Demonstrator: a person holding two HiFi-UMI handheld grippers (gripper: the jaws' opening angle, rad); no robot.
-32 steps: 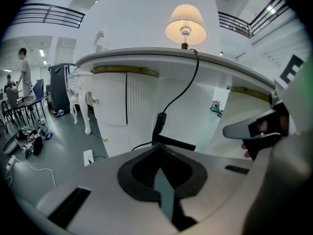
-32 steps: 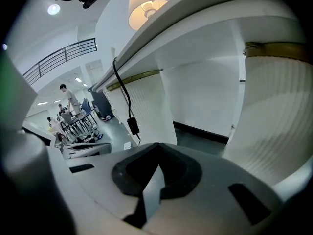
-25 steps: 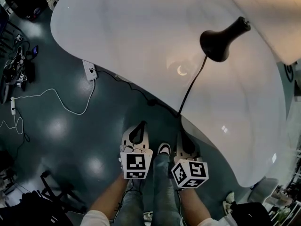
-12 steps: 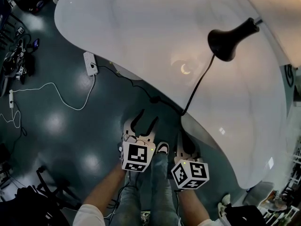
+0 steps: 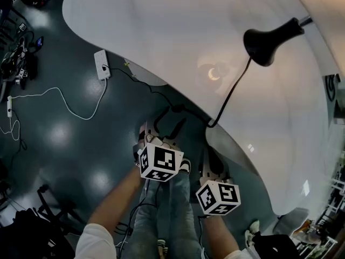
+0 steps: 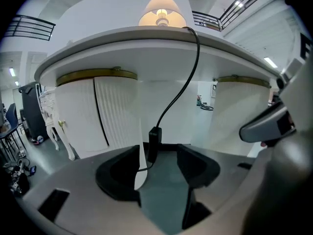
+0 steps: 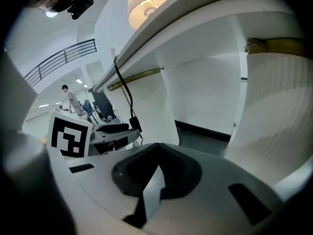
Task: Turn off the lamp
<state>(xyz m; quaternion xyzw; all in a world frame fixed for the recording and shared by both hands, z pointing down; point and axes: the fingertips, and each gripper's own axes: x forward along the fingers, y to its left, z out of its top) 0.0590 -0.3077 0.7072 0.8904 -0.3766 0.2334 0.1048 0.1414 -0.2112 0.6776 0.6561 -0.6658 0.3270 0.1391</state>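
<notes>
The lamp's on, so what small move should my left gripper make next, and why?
Probably ease the left gripper forward. Its jaws have just been opening, empty, and the inline switch hangs just ahead of their gap; the lamp glows.

Lamp (image 5: 268, 39) on table (image 5: 161, 26); cord (image 5: 229, 99) over table edge; switch (image 6: 153, 141) hangs below, above floor (image 5: 64, 139).

Head view looks steeply down on the white counter (image 5: 161, 36) and lamp (image 5: 267, 39) at upper right — both gripper views peer up from below its edge, sharing lamp and hanging cord (image 5: 232, 93).
</notes>
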